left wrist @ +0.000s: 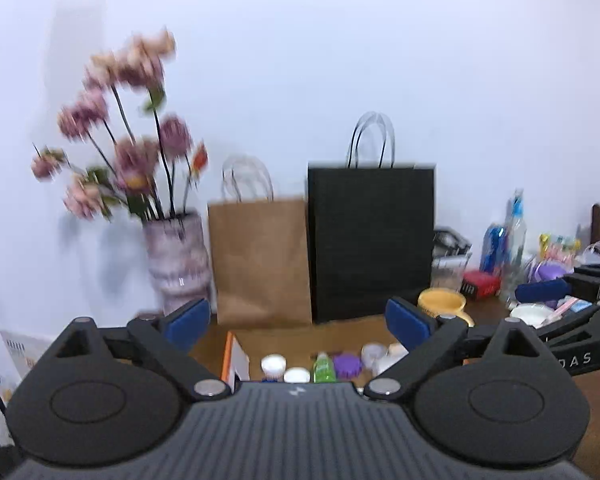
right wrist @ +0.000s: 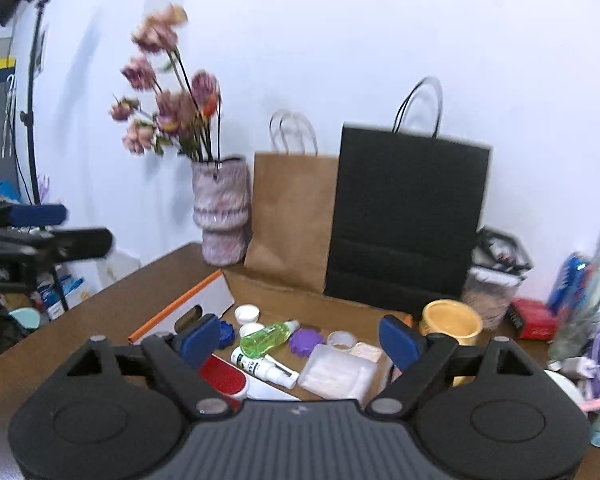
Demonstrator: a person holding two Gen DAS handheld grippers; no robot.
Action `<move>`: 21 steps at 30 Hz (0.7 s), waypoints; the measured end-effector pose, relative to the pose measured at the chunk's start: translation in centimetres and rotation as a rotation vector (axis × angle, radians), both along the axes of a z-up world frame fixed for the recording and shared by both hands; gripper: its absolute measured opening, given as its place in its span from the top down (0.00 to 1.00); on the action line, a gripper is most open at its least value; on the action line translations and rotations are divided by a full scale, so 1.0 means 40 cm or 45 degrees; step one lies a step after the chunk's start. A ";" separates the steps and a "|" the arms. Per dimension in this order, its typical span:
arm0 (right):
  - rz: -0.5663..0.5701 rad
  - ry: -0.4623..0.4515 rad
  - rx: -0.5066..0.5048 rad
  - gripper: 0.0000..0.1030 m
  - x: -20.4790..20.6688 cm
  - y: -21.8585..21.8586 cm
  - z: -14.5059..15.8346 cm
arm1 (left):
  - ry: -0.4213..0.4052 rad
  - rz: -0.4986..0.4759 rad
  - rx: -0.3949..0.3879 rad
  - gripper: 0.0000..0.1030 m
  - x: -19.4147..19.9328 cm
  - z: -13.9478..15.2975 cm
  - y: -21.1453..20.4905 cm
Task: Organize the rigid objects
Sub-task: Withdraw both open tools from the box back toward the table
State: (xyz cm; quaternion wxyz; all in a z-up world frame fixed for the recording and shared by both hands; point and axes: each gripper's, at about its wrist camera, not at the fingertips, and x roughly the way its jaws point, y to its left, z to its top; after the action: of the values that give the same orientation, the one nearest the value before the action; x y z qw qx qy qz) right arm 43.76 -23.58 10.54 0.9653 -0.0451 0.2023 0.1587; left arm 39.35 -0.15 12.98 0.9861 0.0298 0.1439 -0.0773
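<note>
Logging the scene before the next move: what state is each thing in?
Left gripper: open, empty.
Right gripper: open, empty.
Box: open, holding small items.
Green bottle: lying down, capped.
Black bag: upright.
Brown bag: upright.
Vase: upright, holding flowers.

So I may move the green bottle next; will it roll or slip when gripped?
The green bottle lies on its side in the box, so a nudge would probably roll it. Its clear plastic looks smooth, perhaps slippery. Probably light.
</note>
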 end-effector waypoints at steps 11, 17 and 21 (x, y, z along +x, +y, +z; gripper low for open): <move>-0.118 -0.341 0.085 0.11 -0.296 -0.028 -0.059 | -0.188 0.080 -0.066 0.01 -0.318 -0.032 0.031; -0.138 -0.344 0.148 0.11 -0.397 -0.046 -0.065 | -0.229 0.100 -0.078 0.01 -0.425 -0.041 0.047; -0.134 -0.345 0.181 0.11 -0.486 -0.047 -0.071 | -0.229 0.113 -0.099 0.00 -0.492 -0.048 0.056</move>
State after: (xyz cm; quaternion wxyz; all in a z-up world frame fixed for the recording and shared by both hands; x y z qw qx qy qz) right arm 24.32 -25.45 7.68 0.9915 0.0130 0.0604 0.1142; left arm 19.67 2.10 11.07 0.9979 -0.0079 0.0530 -0.0361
